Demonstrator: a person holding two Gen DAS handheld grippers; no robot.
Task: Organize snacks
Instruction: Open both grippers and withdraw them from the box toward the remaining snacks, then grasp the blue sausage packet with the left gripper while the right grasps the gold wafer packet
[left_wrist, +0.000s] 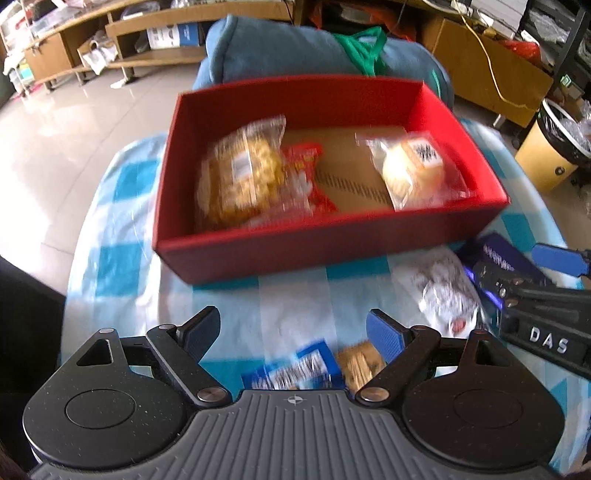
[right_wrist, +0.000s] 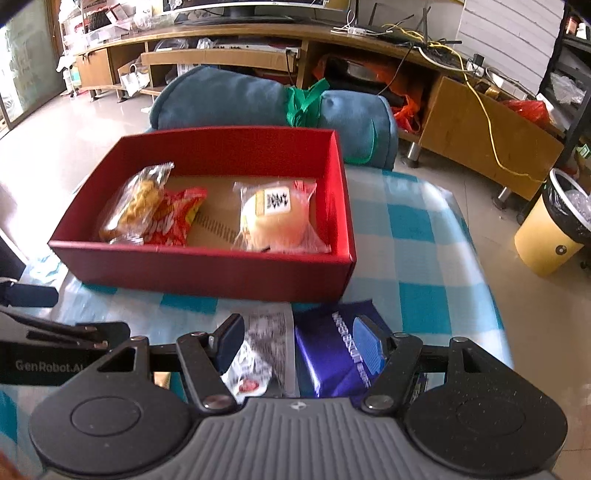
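A red box (left_wrist: 332, 254) (right_wrist: 207, 273) stands on the checked tablecloth. It holds a clear bag of yellow snacks (left_wrist: 240, 173) (right_wrist: 136, 203), a red packet (left_wrist: 303, 177) (right_wrist: 177, 218) and a wrapped bun (left_wrist: 413, 166) (right_wrist: 277, 218). My left gripper (left_wrist: 295, 332) is open above a blue packet (left_wrist: 295, 369) and a biscuit pack (left_wrist: 360, 363). My right gripper (right_wrist: 299, 341) is open over a white packet (right_wrist: 258, 350) (left_wrist: 443, 295) and a purple packet (right_wrist: 332, 354) (left_wrist: 498, 254); it shows in the left wrist view (left_wrist: 546, 295).
A rolled blue cushion (right_wrist: 240, 99) (left_wrist: 280, 48) lies just behind the box. A yellow bin (right_wrist: 554, 229) stands on the floor to the right. Wooden shelving with clutter (right_wrist: 258, 55) runs along the back. The table edge (right_wrist: 480, 258) drops off on the right.
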